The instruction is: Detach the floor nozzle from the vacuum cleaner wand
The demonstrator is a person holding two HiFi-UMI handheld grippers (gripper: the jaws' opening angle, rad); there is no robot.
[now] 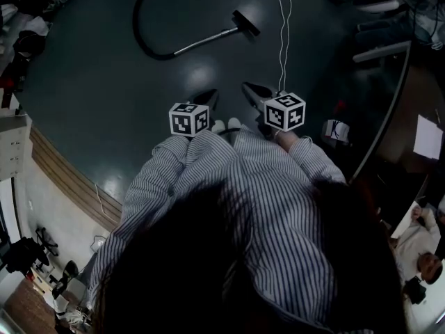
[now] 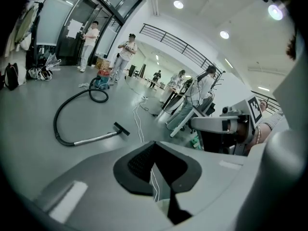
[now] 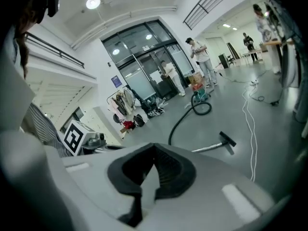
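Observation:
A black floor nozzle sits on the end of a silver wand, lying on the dark floor ahead of me, with a black hose curving off it. The same floor nozzle and wand appear in the left gripper view, and the floor nozzle lies far off in the right gripper view. My left gripper and right gripper are held side by side near my body, both shut and empty, well short of the nozzle.
A white cable runs along the floor right of the nozzle. A table edge curves at the right. The vacuum body stands far off, with several people beyond. A wooden skirting lines the left.

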